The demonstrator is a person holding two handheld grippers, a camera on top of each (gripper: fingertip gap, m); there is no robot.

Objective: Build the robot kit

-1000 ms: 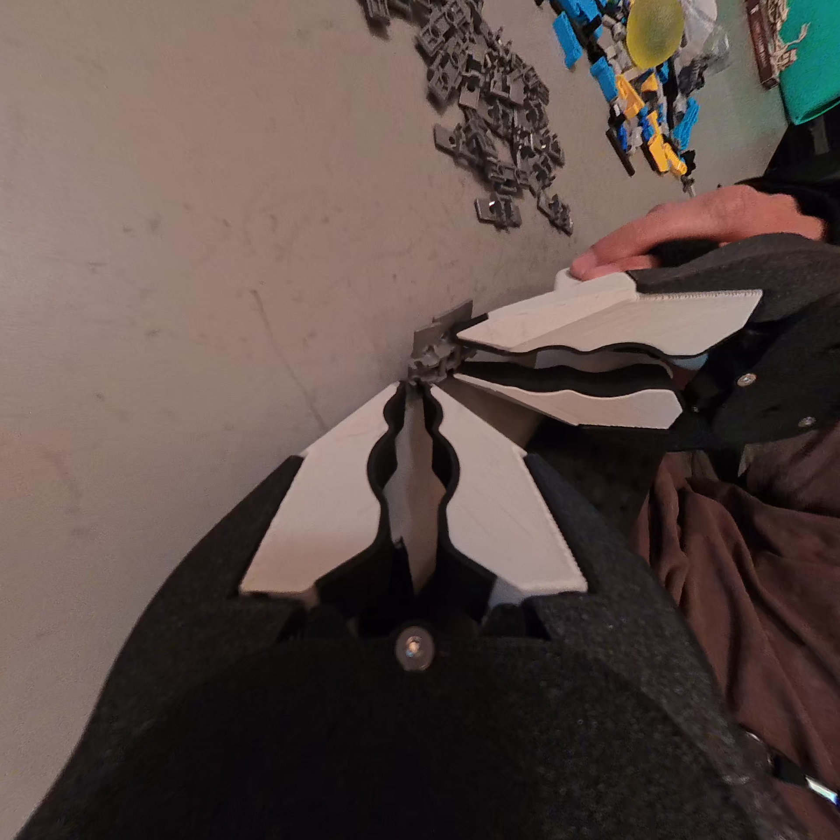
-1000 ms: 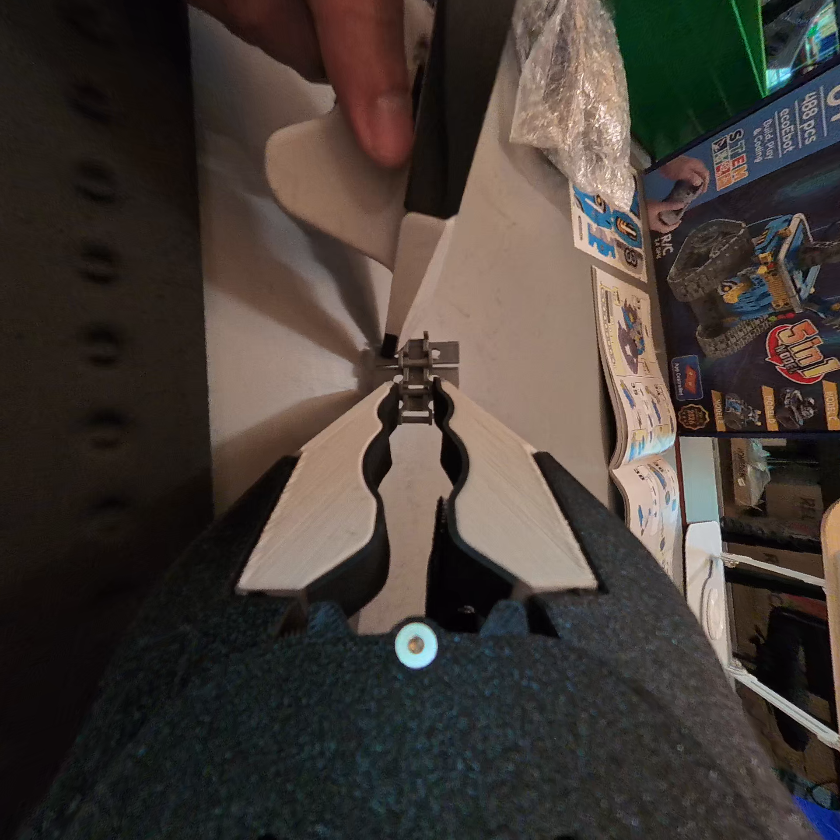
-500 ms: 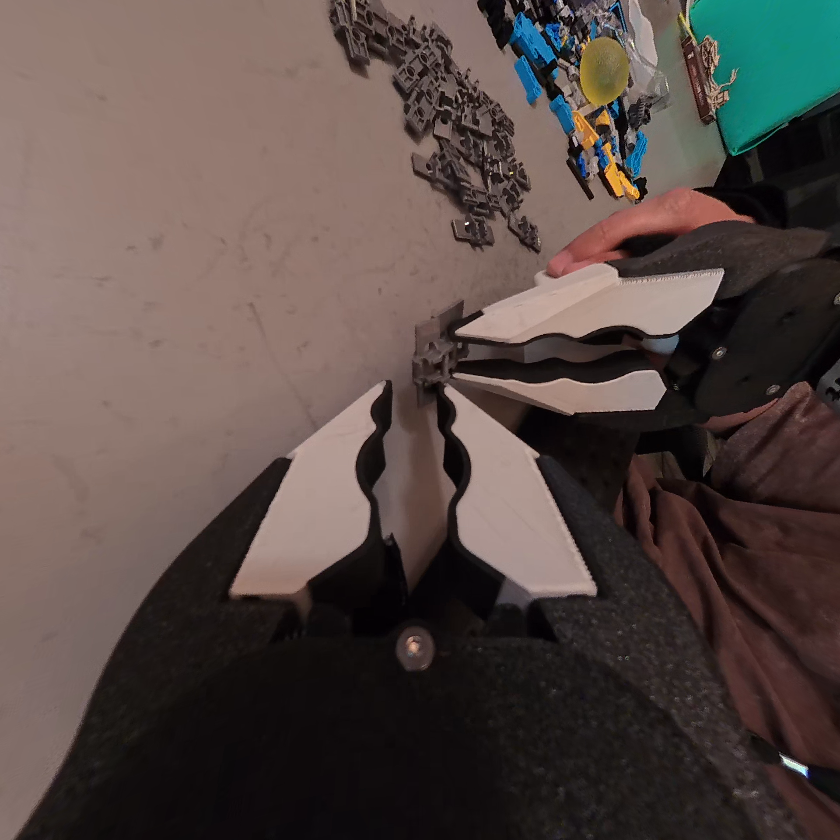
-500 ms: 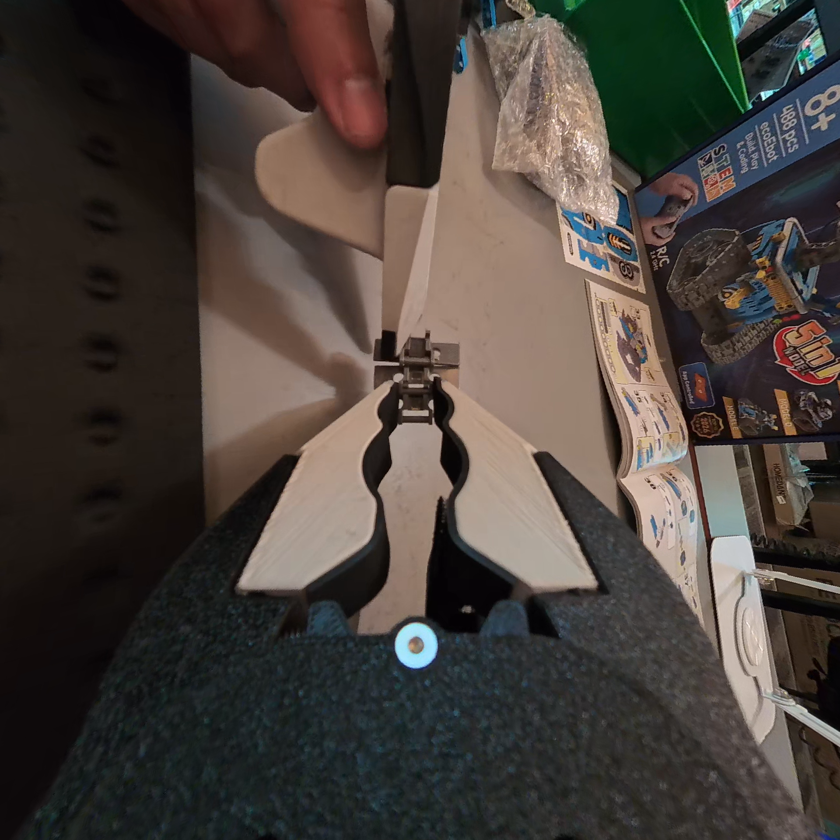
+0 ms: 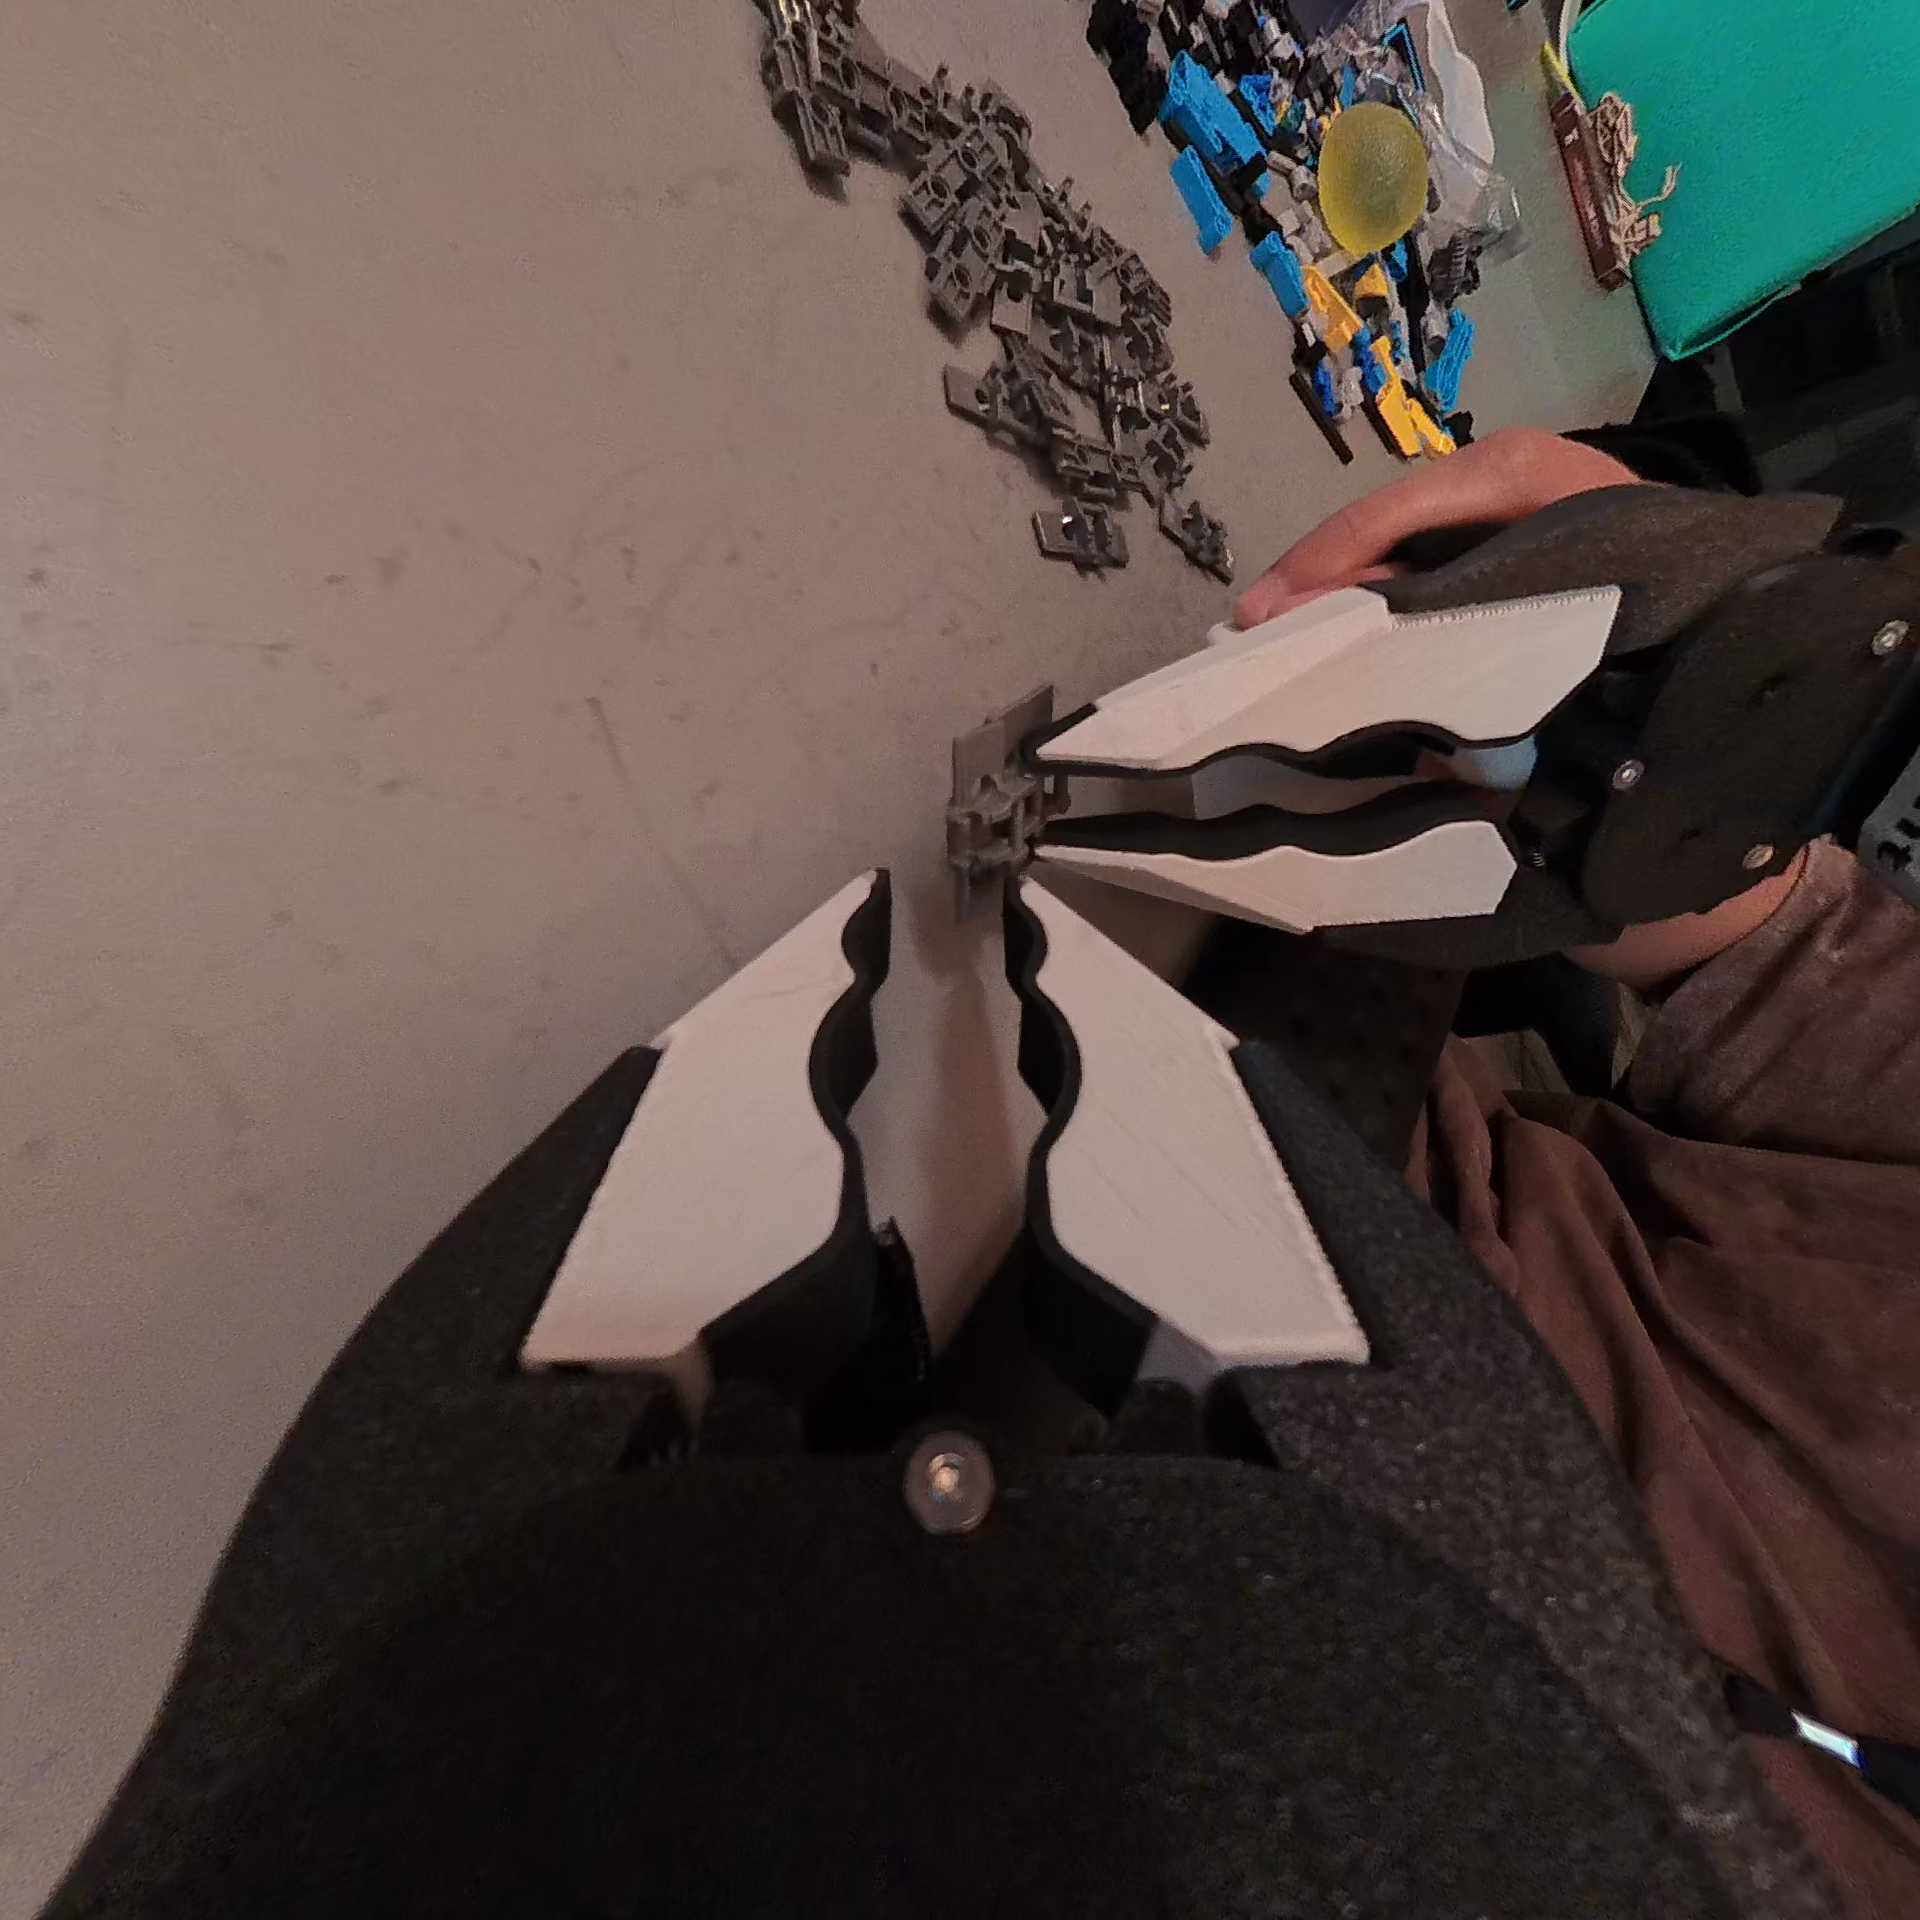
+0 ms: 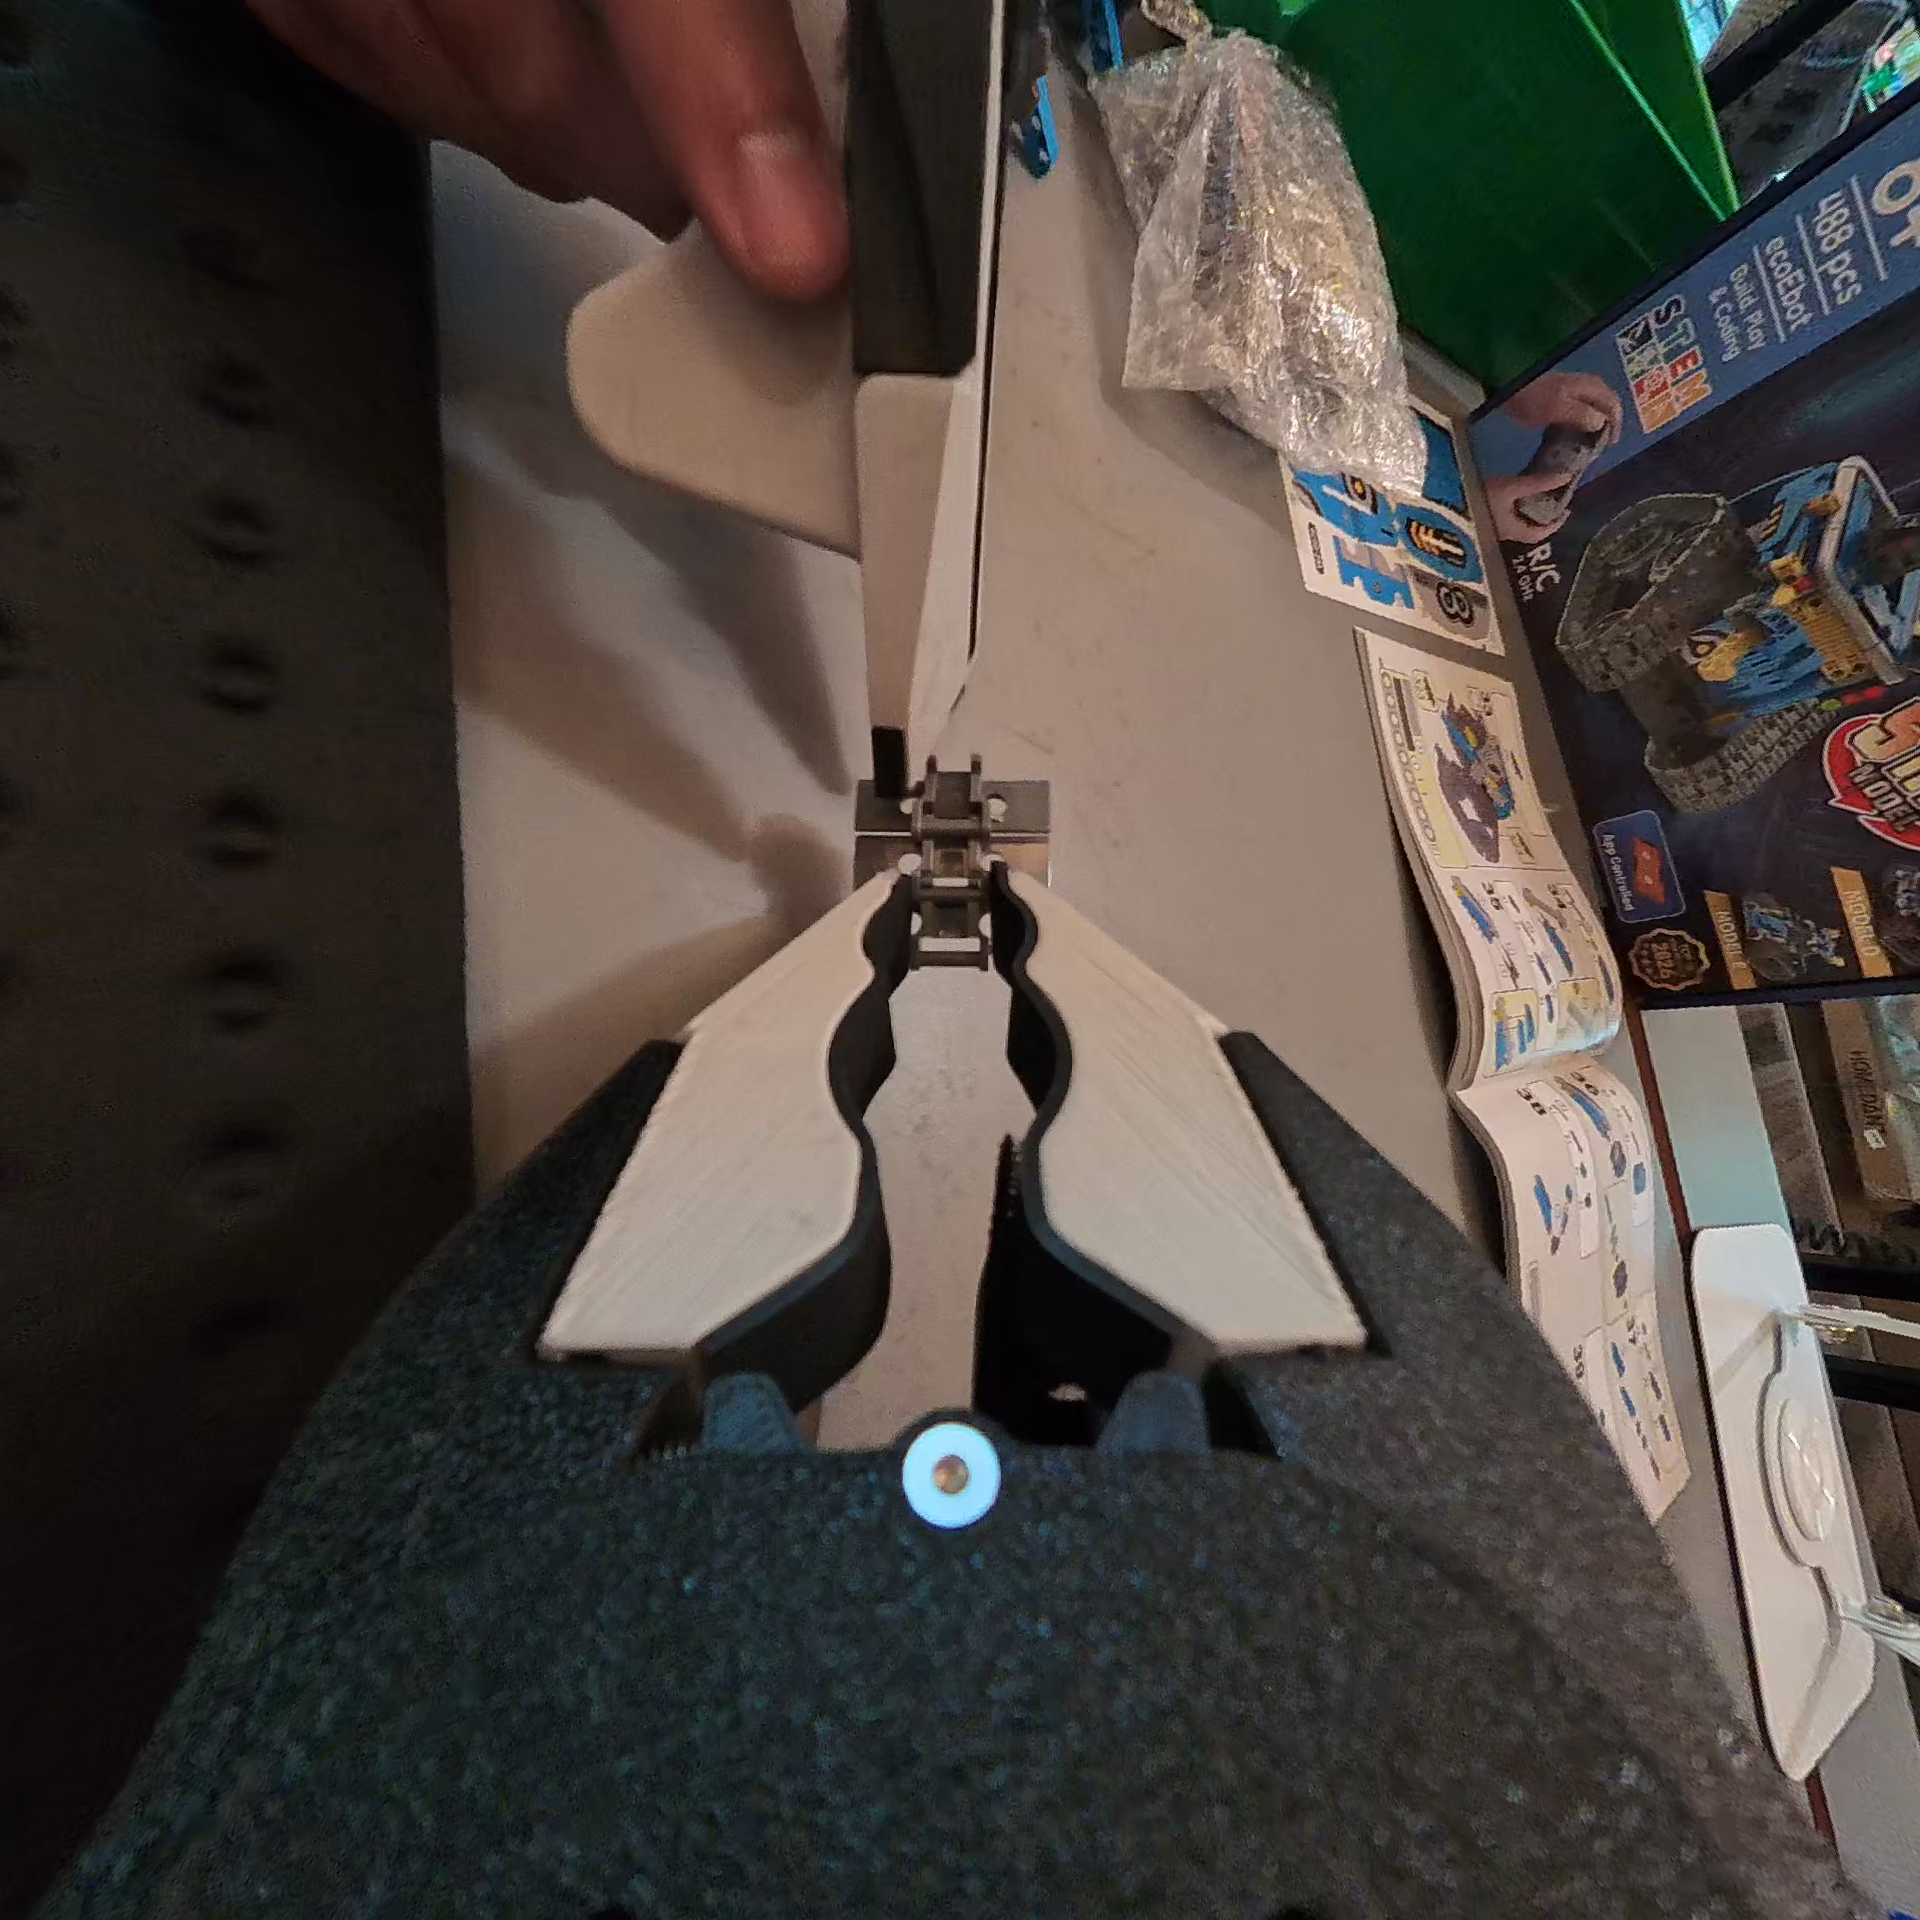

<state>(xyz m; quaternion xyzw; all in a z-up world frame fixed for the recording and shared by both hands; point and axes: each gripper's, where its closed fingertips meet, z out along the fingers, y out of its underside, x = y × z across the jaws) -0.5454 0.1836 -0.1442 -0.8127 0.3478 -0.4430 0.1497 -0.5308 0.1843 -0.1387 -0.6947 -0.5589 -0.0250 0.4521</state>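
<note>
**Grey links pinched, loose parts beyond**

Our right gripper is clamped on a short chain of grey links, two or three joined, held just above the tabletop. Our left gripper stands narrowly parted and empty, its tips just beside the links. Farther off we see one pile of loose grey links, then mixed blue, yellow and black parts with one yellow ball. Right of the right gripper lie one booklet, one sticker sheet, one crumpled bag and one box.

Table: matt, scuffed. Bricks: grey plastic. Bag: crinkled glossy film. Booklet: paper. Box: glossy card.
</note>
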